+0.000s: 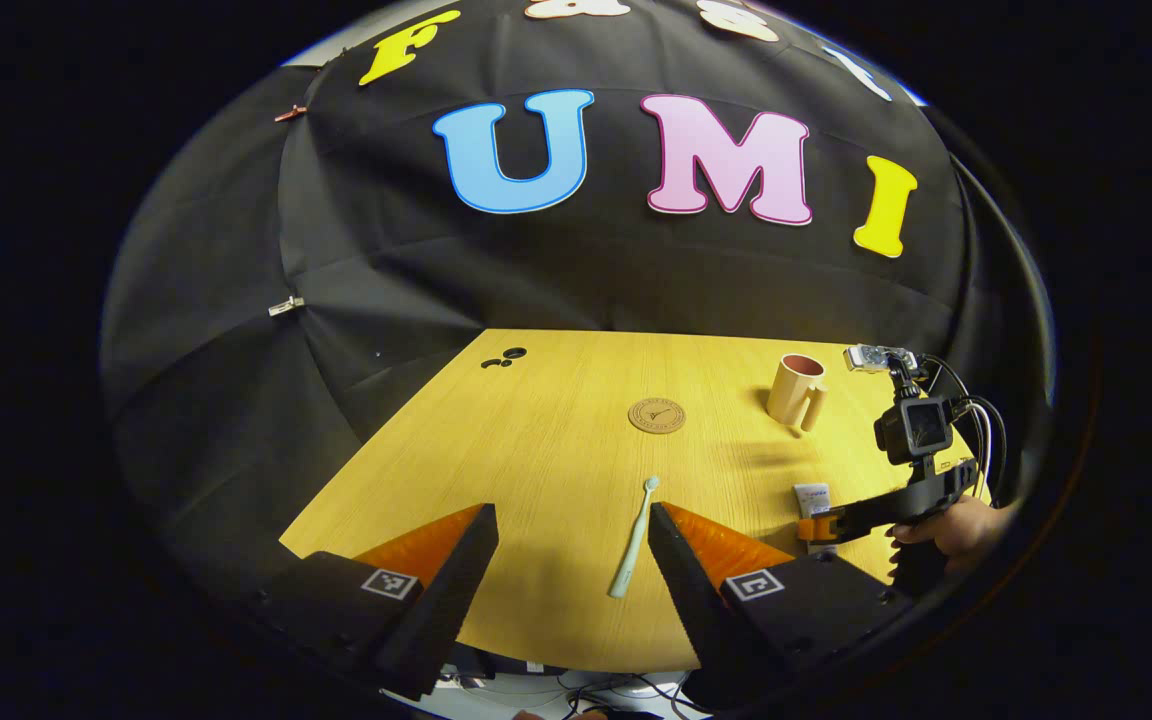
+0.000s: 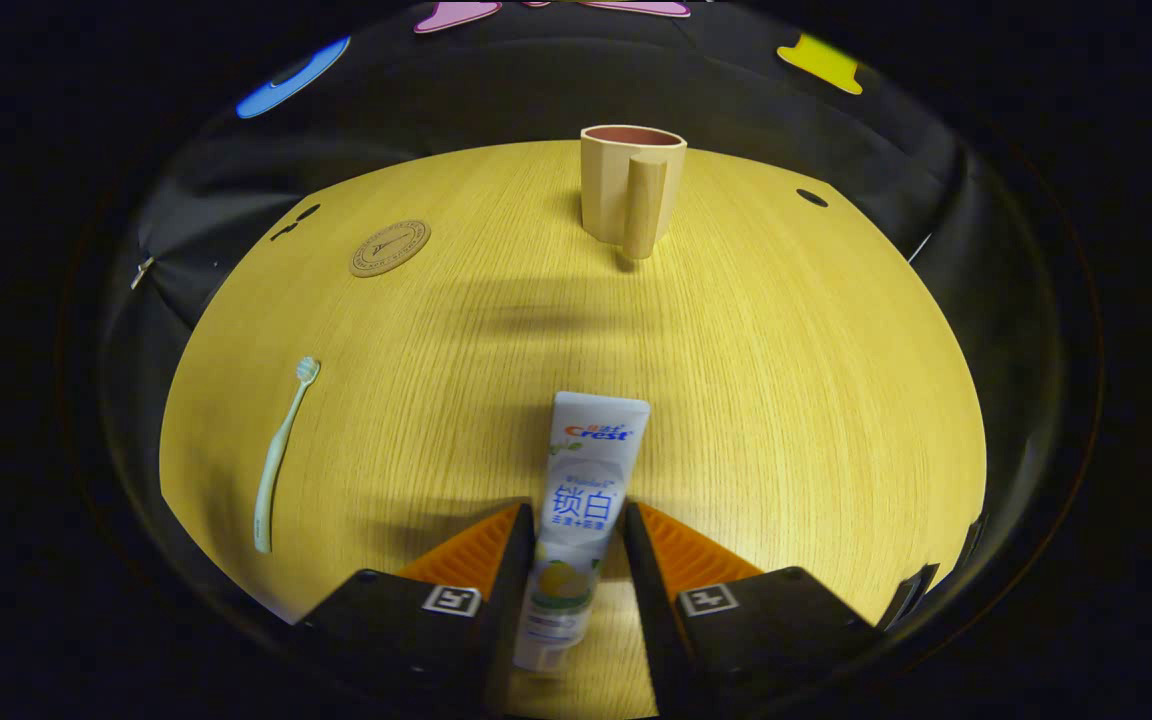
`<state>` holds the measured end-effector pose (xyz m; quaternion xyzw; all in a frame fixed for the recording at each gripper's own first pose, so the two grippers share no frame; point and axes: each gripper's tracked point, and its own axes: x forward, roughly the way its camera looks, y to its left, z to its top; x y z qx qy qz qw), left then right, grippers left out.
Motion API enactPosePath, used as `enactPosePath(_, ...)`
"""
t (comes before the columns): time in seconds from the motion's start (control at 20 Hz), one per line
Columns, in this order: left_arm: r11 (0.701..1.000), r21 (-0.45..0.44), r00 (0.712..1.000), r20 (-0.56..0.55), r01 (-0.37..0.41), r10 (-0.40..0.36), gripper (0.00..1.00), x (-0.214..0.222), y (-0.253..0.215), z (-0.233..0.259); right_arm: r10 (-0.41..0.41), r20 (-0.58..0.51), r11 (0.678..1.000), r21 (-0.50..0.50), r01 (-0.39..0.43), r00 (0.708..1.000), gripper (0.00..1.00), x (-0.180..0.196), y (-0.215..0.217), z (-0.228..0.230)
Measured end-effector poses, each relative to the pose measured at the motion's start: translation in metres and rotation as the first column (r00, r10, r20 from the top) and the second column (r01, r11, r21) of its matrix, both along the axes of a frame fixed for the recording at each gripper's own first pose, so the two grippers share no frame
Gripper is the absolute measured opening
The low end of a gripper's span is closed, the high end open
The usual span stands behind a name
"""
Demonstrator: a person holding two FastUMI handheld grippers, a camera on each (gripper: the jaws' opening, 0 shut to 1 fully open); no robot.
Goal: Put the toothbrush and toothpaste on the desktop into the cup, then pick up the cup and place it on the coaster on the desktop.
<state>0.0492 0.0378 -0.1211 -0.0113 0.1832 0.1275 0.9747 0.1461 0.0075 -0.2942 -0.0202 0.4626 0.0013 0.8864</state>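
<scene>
Bench (image 2: 736,380) of pale wood grain carries everything, and its smooth face will let light things slide if nudged sideways.

The cup (image 2: 629,190) stands upright toward the far side, handle turned to the right gripper view's camera. It looks rigid and the heaviest piece here; I judge the handle or the rim wall the surest hold, kept level once loaded.

The toothpaste tube (image 2: 586,480) lies flat with its crimped end pointing at the cup. The right hand-held gripper (image 2: 573,545) straddles its lower half, fingers drawn close on either side; whether both press on it I cannot tell. The tube is soft and glossy, so a hold across the fuller body near the cap should dent less and slip less than one at the thin crimp.

The coaster (image 1: 656,415) sits flat, apart from the cup and to its left; thin, and nothing to lift.

The toothbrush (image 1: 633,540) lies just inside the right finger of the left hand-held gripper (image 1: 572,545), whose fingers stand wide apart. Light, stiff and narrow, it is best pinched mid-handle, away from the bristles.
</scene>
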Motion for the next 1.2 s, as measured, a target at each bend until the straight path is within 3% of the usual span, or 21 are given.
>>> enactPosePath(0.1, 1.000, -0.005, 1.000, 0.009, 0.002, -0.002, 0.96, 0.001, 0.002, 0.001, 0.016, -0.041, 1.000, -0.008, -0.016, 0.999, 0.47, 0.001, 0.000, -0.001)
enactPosePath(0.15, 1.000, -0.007, 1.000, 0.012, 0.003, -0.003, 0.96, 0.001, 0.003, 0.001, 0.012, -0.053, 1.000, -0.004, -0.012, 0.999, 0.51, 0.002, -0.001, -0.002)
enactPosePath(0.35, 1.000, -0.012, 1.000, 0.006, -0.002, 0.002, 0.96, 0.001, 0.011, -0.005, 0.033, -0.043, 0.999, 0.000, -0.033, 0.999, 0.49, 0.001, 0.000, -0.001)
enactPosePath(0.45, 1.000, -0.013, 1.000, 0.003, -0.007, 0.007, 0.96, 0.002, 0.016, -0.006, 0.059, -0.027, 0.998, 0.005, -0.059, 0.998, 0.32, 0.002, 0.001, -0.001)
enactPosePath(0.75, 1.000, -0.019, 1.000, -0.016, -0.012, 0.011, 0.96, 0.014, 0.025, -0.018, 0.074, -0.037, 0.991, 0.117, -0.069, 0.997, 0.18, -0.002, 0.002, 0.002)
enactPosePath(1.0, 0.990, -0.085, 0.992, -0.050, 0.111, -0.116, 0.96, 0.039, 0.008, -0.042, 0.107, -0.035, 0.989, 0.108, -0.102, 0.994, 0.18, -0.014, -0.008, 0.005)
enactPosePath(1.2, 0.979, -0.093, 0.968, -0.160, 0.180, -0.193, 0.96, 0.062, 0.001, -0.076, 0.085, -0.007, 0.986, 0.141, -0.083, 0.996, 0.18, -0.019, -0.021, 0.023)
